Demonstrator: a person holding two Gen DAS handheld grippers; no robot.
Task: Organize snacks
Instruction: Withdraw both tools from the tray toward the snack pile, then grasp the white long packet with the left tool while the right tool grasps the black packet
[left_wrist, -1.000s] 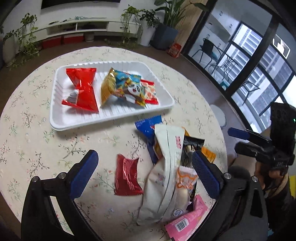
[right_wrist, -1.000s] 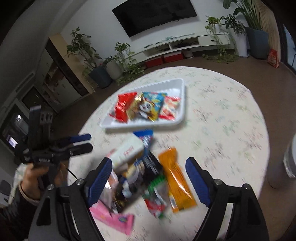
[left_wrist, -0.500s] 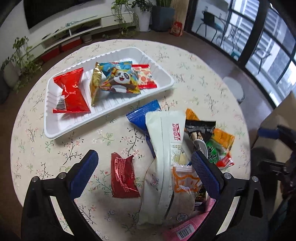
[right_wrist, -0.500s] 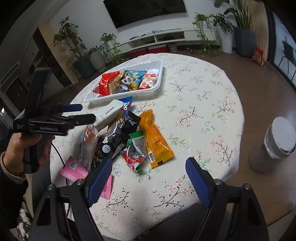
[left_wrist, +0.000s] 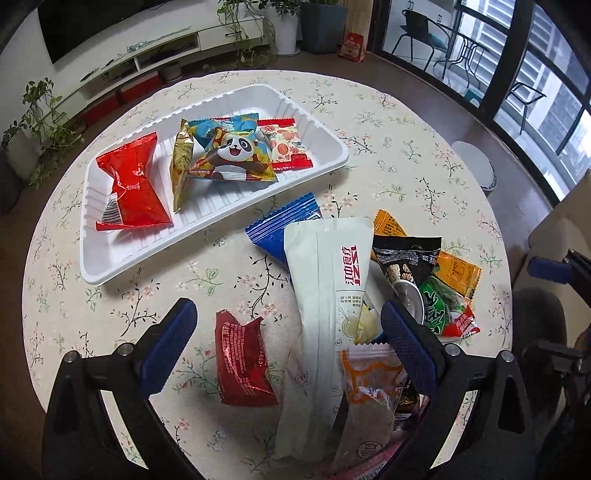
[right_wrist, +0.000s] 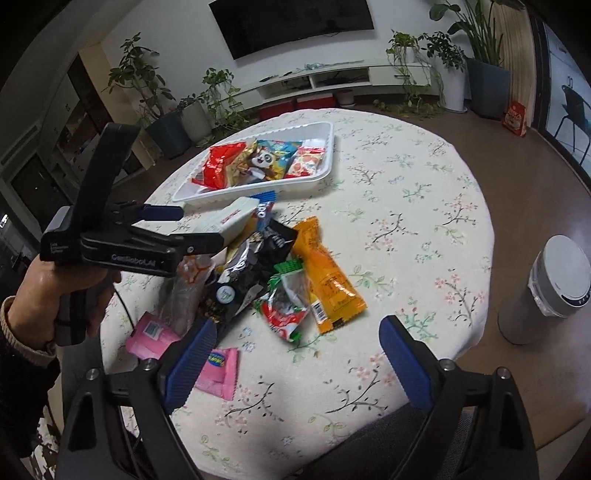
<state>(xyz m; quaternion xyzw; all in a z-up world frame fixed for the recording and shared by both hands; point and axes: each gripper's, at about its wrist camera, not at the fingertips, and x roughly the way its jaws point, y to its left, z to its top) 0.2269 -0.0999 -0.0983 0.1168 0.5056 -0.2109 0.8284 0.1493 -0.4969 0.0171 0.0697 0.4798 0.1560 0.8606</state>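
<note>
A white tray (left_wrist: 236, 218) on the round floral table holds a red pack (left_wrist: 133, 184), a panda pack (left_wrist: 229, 151) and a small red-and-white pack (left_wrist: 286, 142); the tray also shows in the right wrist view (right_wrist: 325, 171). A pile of loose snacks lies nearer: a long white pack (left_wrist: 328, 295), a blue pack (left_wrist: 280, 229), a small dark red pack (left_wrist: 242, 363), a black pack (right_wrist: 269, 251), an orange pack (right_wrist: 328, 277). My left gripper (left_wrist: 288, 343) is open above the dark red and white packs. My right gripper (right_wrist: 295, 354) is open and empty above the table's near edge.
Pink packs (right_wrist: 218, 373) lie at the table's near left. A grey cylinder bin (right_wrist: 550, 291) stands on the floor to the right. A TV shelf (right_wrist: 332, 77) and potted plants (right_wrist: 484, 55) line the far wall. A dark chair back (left_wrist: 535, 332) is at the right.
Both grippers have pulled back and risen, so more of the table shows. The left gripper has swung round toward the pile. The snacks have not moved.
</note>
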